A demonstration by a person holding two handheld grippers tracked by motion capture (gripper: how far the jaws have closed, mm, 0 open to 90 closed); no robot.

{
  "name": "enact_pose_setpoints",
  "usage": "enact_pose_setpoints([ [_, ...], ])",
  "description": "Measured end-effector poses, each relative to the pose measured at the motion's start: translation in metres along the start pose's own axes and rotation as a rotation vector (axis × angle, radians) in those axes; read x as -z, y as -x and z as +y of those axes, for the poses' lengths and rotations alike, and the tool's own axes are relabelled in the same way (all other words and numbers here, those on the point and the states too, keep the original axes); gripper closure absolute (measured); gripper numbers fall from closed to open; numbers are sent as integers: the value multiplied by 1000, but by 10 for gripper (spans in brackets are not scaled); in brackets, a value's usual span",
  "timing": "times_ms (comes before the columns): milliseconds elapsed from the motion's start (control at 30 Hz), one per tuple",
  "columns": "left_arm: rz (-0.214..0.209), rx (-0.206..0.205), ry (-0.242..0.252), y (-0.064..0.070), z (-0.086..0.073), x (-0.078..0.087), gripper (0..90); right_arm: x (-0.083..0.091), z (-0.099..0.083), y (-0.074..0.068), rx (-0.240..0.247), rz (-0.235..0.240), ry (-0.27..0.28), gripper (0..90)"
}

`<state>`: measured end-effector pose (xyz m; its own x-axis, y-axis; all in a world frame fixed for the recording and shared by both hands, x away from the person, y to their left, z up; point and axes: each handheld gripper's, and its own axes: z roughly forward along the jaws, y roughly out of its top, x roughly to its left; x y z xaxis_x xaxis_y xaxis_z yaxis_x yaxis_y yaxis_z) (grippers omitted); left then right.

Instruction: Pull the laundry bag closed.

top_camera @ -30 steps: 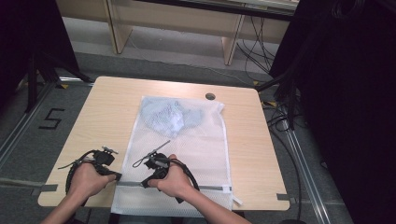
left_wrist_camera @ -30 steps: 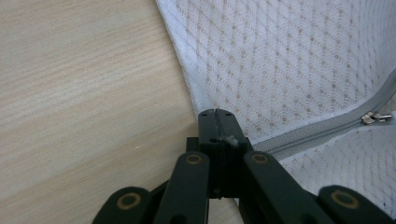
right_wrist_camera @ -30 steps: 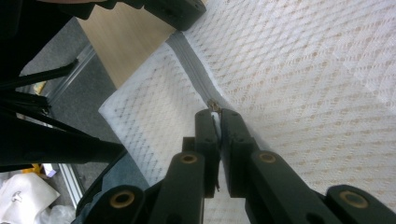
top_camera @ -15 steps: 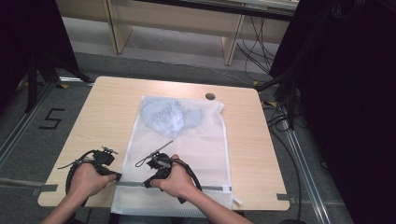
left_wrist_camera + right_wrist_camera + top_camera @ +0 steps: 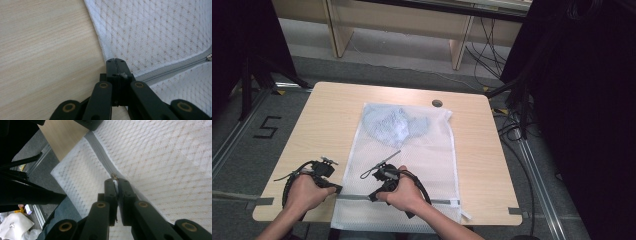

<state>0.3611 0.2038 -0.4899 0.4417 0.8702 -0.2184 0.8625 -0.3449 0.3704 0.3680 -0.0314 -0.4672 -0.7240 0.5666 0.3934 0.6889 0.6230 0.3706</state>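
Your right gripper (image 5: 115,180) is pinched nearly shut on the zipper pull (image 5: 114,176), near the table's front edge. The zipper (image 5: 437,201) runs crosswise along the mesh laundry bag's (image 5: 422,165) near end, its long axis parallel to that edge, stretching away to your right. Your left gripper (image 5: 116,60), jaws closed, clamps the bag's left edge right where the zipper begins, anchoring it. Farther in, a blue garment (image 5: 394,125) sits bunched inside the bag's far end, well apart from the zipper. Nothing blocks the line.

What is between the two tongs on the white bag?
In the high view, a grey zipper on the mesh bag runs between left tongs and right tongs.
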Motion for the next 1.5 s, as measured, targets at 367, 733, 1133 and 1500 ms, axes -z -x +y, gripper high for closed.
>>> enact_pose_setpoints([
  [367, -2, 3, 5, 0, 0, 0, 899, 2, -1, 0, -17, 1, -11, 871],
  [733, -2, 5, 5, 0, 0, 0, 899, 6, -5, 3, -30, -5, -14, 870],
  [1133, -3, 6, 6, 0, 0, 0, 899, 10, -7, 5, -27, -10, -13, 870],
  [1500, -2, 3, 6, 0, 0, 0, 899, 12, -9, 7, -28, -16, -20, 871],
])
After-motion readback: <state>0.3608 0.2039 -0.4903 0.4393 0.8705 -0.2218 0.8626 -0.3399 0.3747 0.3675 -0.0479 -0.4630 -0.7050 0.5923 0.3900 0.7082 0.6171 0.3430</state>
